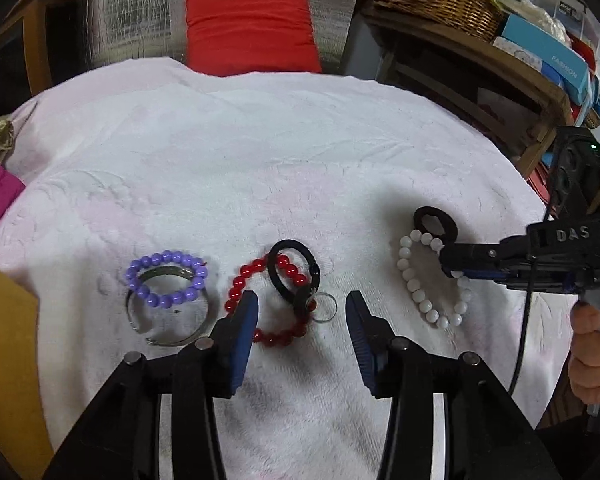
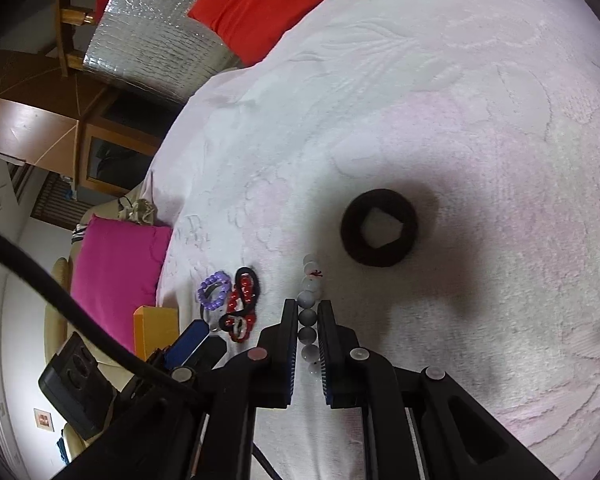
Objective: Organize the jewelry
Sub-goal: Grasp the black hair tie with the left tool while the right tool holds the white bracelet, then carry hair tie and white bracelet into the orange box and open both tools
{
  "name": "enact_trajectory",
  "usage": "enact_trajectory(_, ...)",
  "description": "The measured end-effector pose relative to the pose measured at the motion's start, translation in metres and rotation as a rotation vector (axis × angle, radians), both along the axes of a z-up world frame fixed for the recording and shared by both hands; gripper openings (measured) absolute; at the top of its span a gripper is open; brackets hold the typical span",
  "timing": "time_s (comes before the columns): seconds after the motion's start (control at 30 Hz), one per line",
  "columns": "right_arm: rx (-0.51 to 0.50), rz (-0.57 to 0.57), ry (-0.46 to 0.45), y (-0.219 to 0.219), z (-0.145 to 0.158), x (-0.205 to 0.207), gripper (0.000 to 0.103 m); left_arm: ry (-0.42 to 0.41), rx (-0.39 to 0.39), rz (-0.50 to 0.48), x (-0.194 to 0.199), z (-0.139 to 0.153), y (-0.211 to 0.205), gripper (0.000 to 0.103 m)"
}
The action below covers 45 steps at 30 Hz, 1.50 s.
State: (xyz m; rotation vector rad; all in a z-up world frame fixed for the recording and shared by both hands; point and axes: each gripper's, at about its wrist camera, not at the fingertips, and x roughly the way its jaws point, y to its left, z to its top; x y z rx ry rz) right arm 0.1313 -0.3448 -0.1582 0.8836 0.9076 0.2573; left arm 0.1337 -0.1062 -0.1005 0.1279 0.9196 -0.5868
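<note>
Step in hand: pickup of the white bead bracelet point(image 2: 309, 312). The right tongs point(image 2: 308, 320) are drawn in on a run of its beads, which sit between the two blue pads; in the left wrist view the same bracelet point(image 1: 428, 280) lies at right of centre on the white towel point(image 1: 260, 152) covering the worktop. Whether the beads are off the towel cannot be told. The left tongs point(image 1: 302, 312) stand wide apart, holding nothing, poised at lower centre over the red bead bracelet point(image 1: 260, 304).

Next move, as judged: lift the white strand clear without dragging it, then carry it to its place; no jewelry container can be identified.

Count:
- bead bracelets, three: white, red, and the purple bead bracelet point(image 1: 166, 280)
- metal bangle point(image 1: 168, 320), one, under the purple beads
- black hair ties, two: a thick black scrunchie point(image 2: 379, 227) and a thin black loop point(image 1: 294, 276) lying across the red beads
- small clear ring point(image 1: 325, 307), one
</note>
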Motion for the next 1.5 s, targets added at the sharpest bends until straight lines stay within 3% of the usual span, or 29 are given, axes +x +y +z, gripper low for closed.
enact_trajectory(0.17,0.000,0.013,0.012,-0.002,-0.003,0.001,0.011,0.029,0.017,-0.011,0.003,-0.010,-0.011,0.024)
enact_trajectory(0.33,-0.024,0.036,0.016,0.004,-0.004,0.001,0.011,0.036,-0.006,0.008,0.007,-0.012,-0.011,0.022)
enact_trajectory(0.4,-0.030,0.038,0.011,0.006,-0.003,0.000,0.011,0.026,-0.009,0.005,0.005,-0.010,-0.011,0.016)
enact_trajectory(0.7,-0.021,0.040,0.057,0.013,-0.007,0.004,0.014,-0.019,-0.051,0.019,-0.001,0.011,0.017,0.015)
enact_trajectory(0.9,-0.056,0.052,0.076,0.027,-0.007,0.010,0.024,-0.055,-0.060,0.066,-0.005,0.025,0.047,0.011)
enact_trajectory(1.0,-0.086,0.047,0.043,0.033,-0.004,0.011,0.024,-0.069,-0.060,0.077,-0.009,0.029,0.060,0.011)
enact_trajectory(1.03,-0.104,0.047,0.040,0.036,-0.004,0.012,0.016,-0.071,-0.058,0.078,-0.010,0.030,0.062,0.011)
enact_trajectory(1.1,-0.125,0.053,0.033,0.041,-0.002,0.013,0.011,-0.081,-0.049,0.080,-0.013,0.032,0.067,0.011)
enact_trajectory(1.5,-0.092,0.084,-0.180,0.068,0.043,0.000,0.011,-0.169,-0.047,0.115,-0.042,0.062,0.109,0.011)
